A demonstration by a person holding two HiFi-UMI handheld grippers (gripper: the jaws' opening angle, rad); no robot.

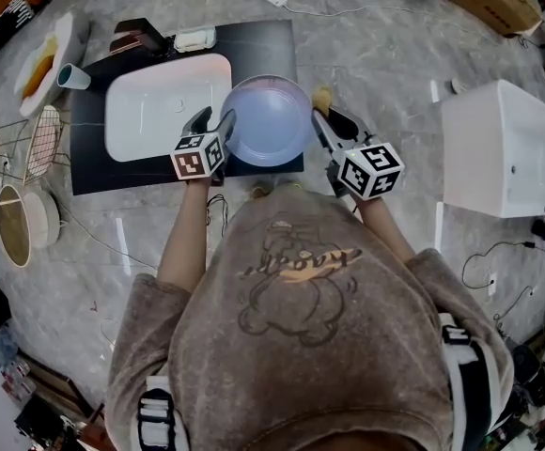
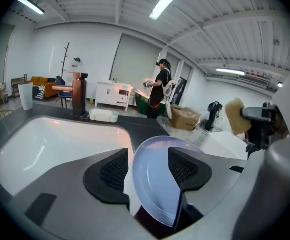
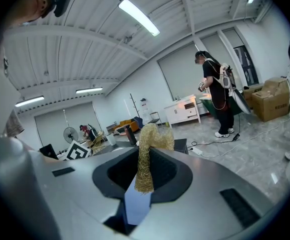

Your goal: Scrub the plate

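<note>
The lilac plate [image 1: 268,120] sits on the dark counter [image 1: 254,45], at 3 o'clock from the white sink [image 1: 141,120]. Its 9 o'clock rim stands between the left claw's [image 1: 214,116] wide-open jaws, not pinched. At the plate's 3 o'clock, the right claw [image 1: 321,116] grips a straw-coloured scrubber [image 1: 321,98].

A person bends over a dark surface [image 1: 89,163] that carries a white sink [image 1: 150,120]. A pale lilac plate [image 1: 271,120] shows just right of the sink, over the surface's near right corner. The left gripper [image 1: 212,118] is at the plate's left rim with its jaws apart. The right gripper [image 1: 327,120] is at the plate's right rim, with what seems to be a yellowish scrubber [image 1: 321,98] at its tip. A cup [image 1: 70,77] stands by the surface's far left corner.
</note>
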